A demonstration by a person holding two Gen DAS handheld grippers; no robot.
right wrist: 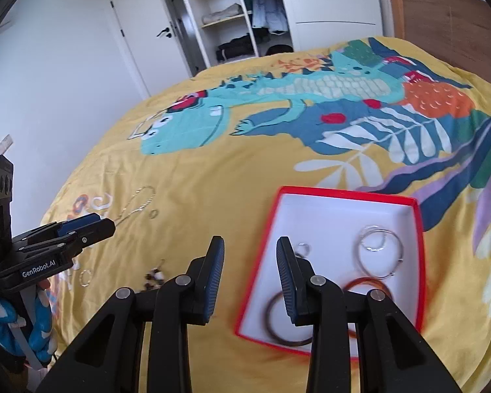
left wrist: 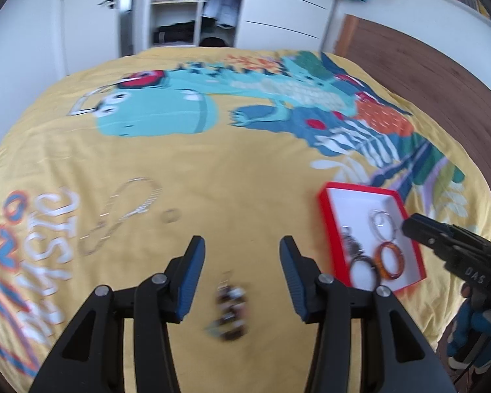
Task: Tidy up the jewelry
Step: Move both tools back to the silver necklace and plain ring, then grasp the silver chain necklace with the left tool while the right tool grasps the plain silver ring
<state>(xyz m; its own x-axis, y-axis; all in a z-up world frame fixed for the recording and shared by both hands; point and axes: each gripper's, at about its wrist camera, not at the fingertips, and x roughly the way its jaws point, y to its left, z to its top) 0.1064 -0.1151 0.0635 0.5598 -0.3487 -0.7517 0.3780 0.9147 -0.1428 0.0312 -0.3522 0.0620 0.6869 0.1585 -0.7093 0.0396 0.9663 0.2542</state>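
A red-rimmed white box (left wrist: 325,216) (right wrist: 416,229) lies on the yellow bedspread and holds silver hoops (right wrist: 379,252), an orange bangle (left wrist: 389,258) and a dark bangle (left wrist: 363,270). My left gripper (left wrist: 242,249) is open above a dark beaded piece (left wrist: 229,308), which lies between its jaws and also shows in the right wrist view (right wrist: 154,278). My right gripper (right wrist: 249,252) is open and empty over the box's left edge. A silver chain (left wrist: 127,213) (right wrist: 137,203) and a small ring (left wrist: 170,214) lie to the left.
A small silver ring (right wrist: 85,276) lies near the left gripper body. The bedspread (left wrist: 245,157) carries a dinosaur print. An open wardrobe (right wrist: 226,16) and a door stand behind the bed, a wooden headboard (left wrist: 425,65) on the right.
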